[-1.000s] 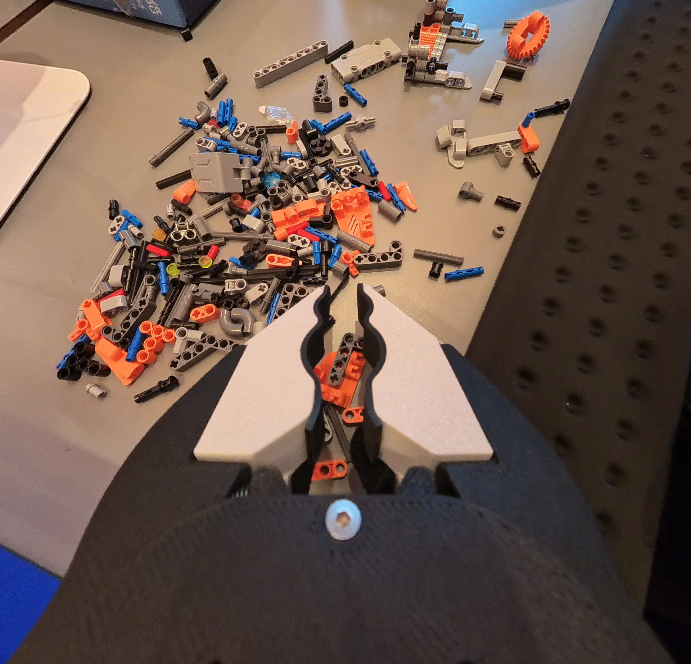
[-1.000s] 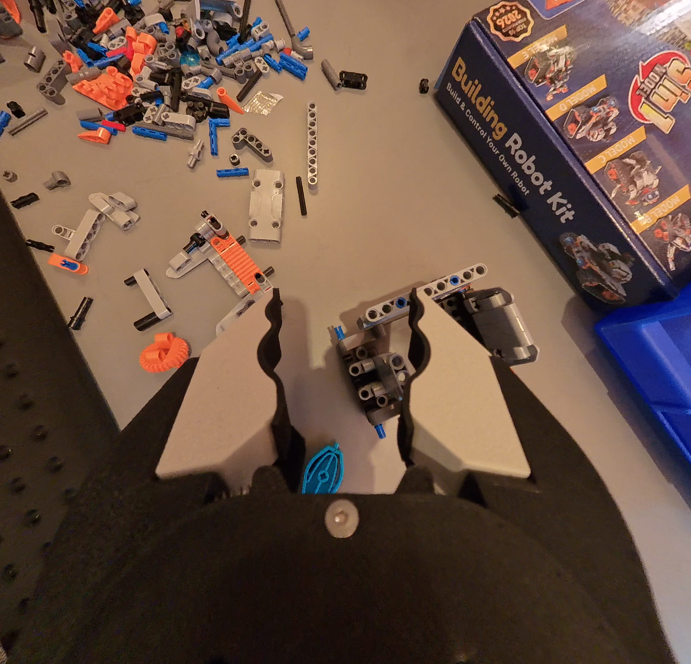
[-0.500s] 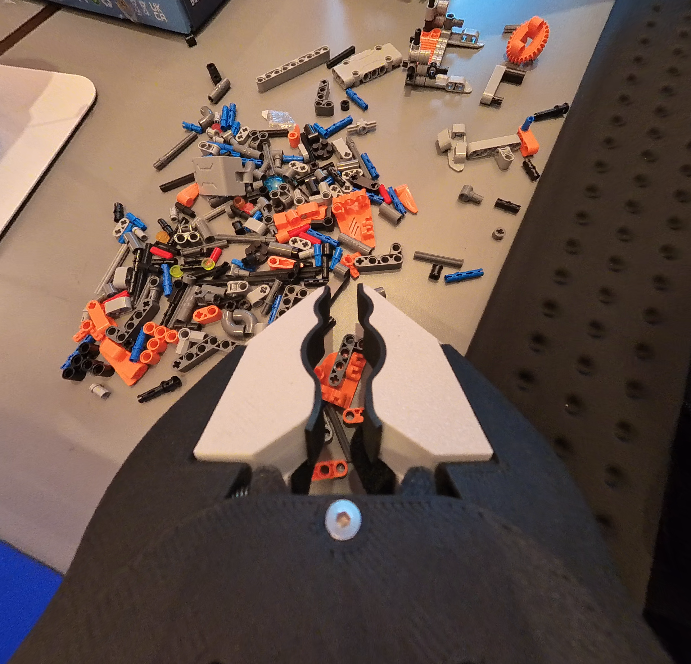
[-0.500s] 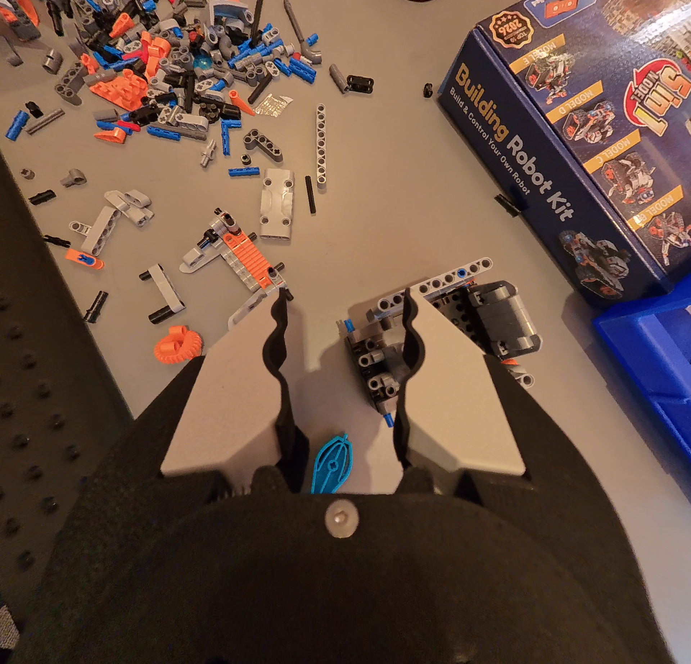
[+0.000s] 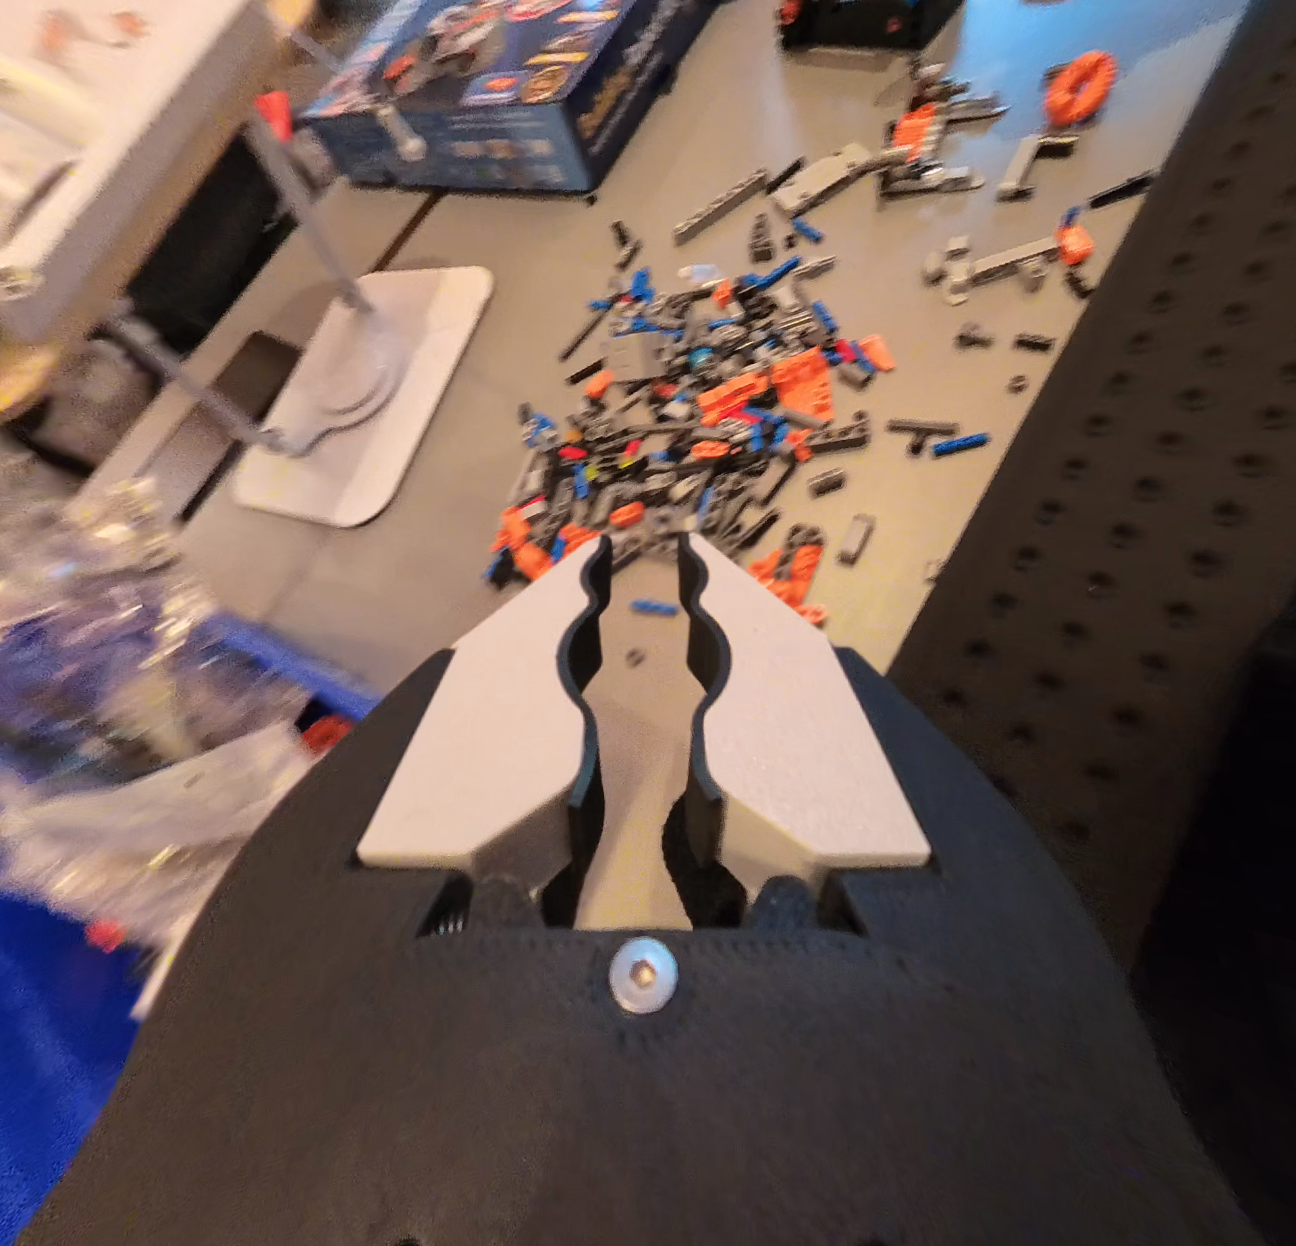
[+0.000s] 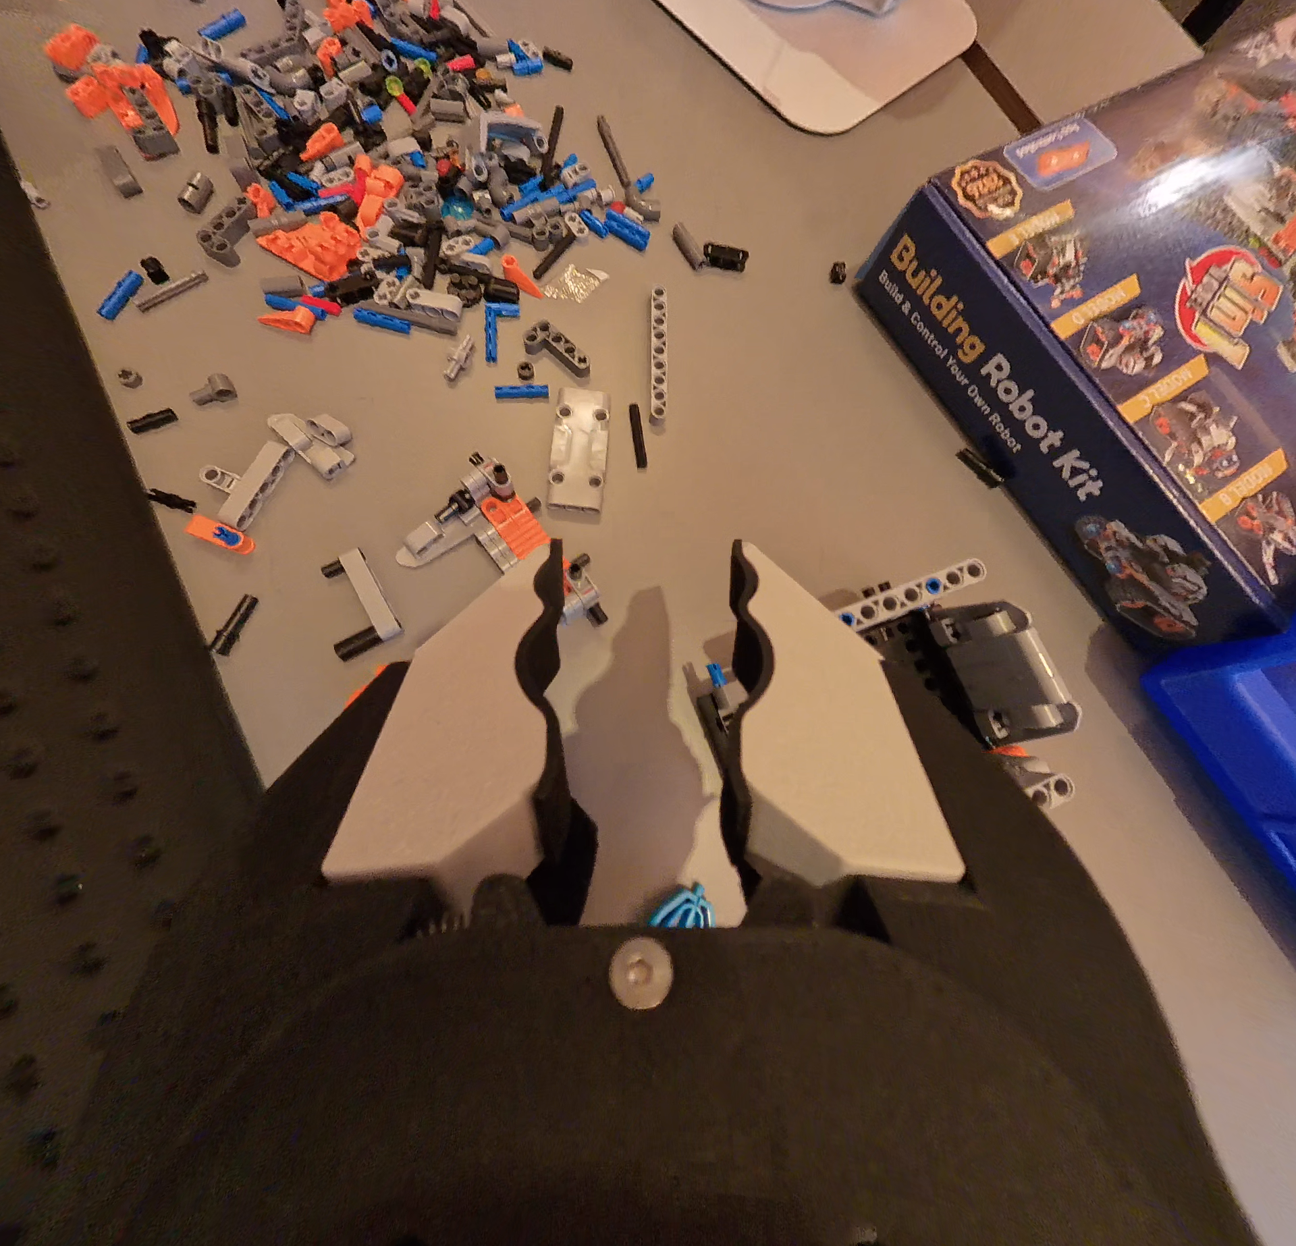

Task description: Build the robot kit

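Note:
My left gripper [image 5: 645, 553] is slightly open and empty, held above the grey table [image 5: 435, 581], short of a pile of small orange, blue, grey and black building parts [image 5: 701, 427]. A blue pin [image 5: 652, 608] lies on the table seen between its fingers. This view is blurred. My right gripper [image 6: 645, 553] is open and empty over bare table. A grey motor assembly with a holed beam [image 6: 982, 658] lies just right of its right finger, partly hidden. A small grey and orange sub-assembly [image 6: 491, 511] lies by its left fingertip. A light blue part [image 6: 680, 907] shows at the jaw base.
A dark blue kit box [image 6: 1122, 371] stands at the right, also far back in the left wrist view [image 5: 505, 76]. A blue bin [image 6: 1234, 721] sits below it. A white stand base [image 5: 365, 392], clear plastic bags [image 5: 105, 616] and a black perforated board [image 5: 1122, 511] border the table. The tips of one gripper are about 35 cm away from the tips of the other.
My left gripper has pulled back and up from the pile, and more of the room shows. My right gripper has shifted left off the motor assembly and its jaws have narrowed a little.

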